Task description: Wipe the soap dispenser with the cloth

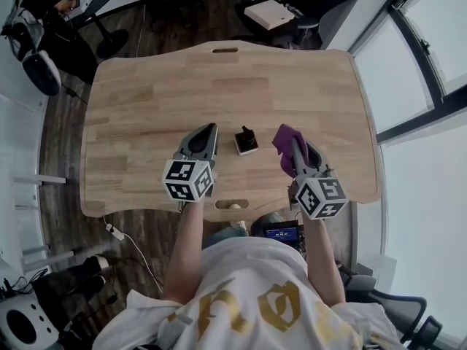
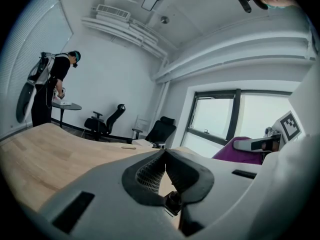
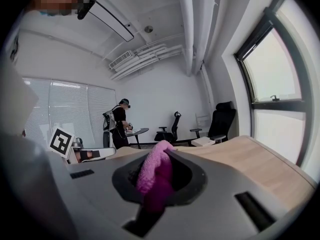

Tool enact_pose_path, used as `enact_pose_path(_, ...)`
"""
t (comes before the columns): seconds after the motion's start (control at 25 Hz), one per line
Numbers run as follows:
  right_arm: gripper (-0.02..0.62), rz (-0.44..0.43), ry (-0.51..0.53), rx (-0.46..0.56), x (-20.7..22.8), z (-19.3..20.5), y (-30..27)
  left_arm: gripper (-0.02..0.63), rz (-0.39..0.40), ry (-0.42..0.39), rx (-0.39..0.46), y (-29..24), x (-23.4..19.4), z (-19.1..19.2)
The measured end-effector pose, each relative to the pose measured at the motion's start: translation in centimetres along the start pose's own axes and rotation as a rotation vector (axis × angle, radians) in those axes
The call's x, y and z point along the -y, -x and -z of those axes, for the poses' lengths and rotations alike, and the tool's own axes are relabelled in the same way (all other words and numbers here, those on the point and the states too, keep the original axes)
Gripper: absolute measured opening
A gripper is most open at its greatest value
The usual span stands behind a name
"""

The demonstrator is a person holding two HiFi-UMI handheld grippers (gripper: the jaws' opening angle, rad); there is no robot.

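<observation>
The soap dispenser point(image 1: 246, 141), small with a white base and a dark top, stands on the wooden table point(image 1: 146, 100) between my two grippers. To its left my left gripper point(image 1: 211, 127) is shut with nothing between its jaws point(image 2: 165, 152); a dark piece of the dispenser point(image 2: 173, 202) shows low behind them. Right of the dispenser, my right gripper point(image 1: 292, 141) is shut on the purple cloth point(image 1: 284, 135). The cloth point(image 3: 155, 176) bulges up between that gripper's pads. From the left gripper view the cloth point(image 2: 239, 151) shows at the right.
A person point(image 2: 52, 86) stands at a small round table point(image 3: 134, 131) beyond the far left corner. Office chairs point(image 2: 107, 121) and a white box point(image 1: 268, 13) sit past the table's far edge. Windows point(image 1: 430, 57) run along the right. A slot point(image 1: 232, 204) cuts the near edge.
</observation>
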State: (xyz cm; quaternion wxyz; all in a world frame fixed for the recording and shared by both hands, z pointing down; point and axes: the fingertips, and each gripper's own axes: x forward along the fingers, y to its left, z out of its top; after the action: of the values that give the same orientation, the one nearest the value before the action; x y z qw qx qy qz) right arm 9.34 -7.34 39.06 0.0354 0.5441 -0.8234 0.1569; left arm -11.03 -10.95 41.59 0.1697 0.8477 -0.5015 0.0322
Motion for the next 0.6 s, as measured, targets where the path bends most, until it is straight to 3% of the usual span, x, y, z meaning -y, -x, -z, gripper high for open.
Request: enact_pose_path(0.6, 0.026, -0.033, -0.006, 0.033, 0.5, -1.3, -2.9, 0.009, -0.005, -0.077, -0.001, -1.9, -0.5, -1.4)
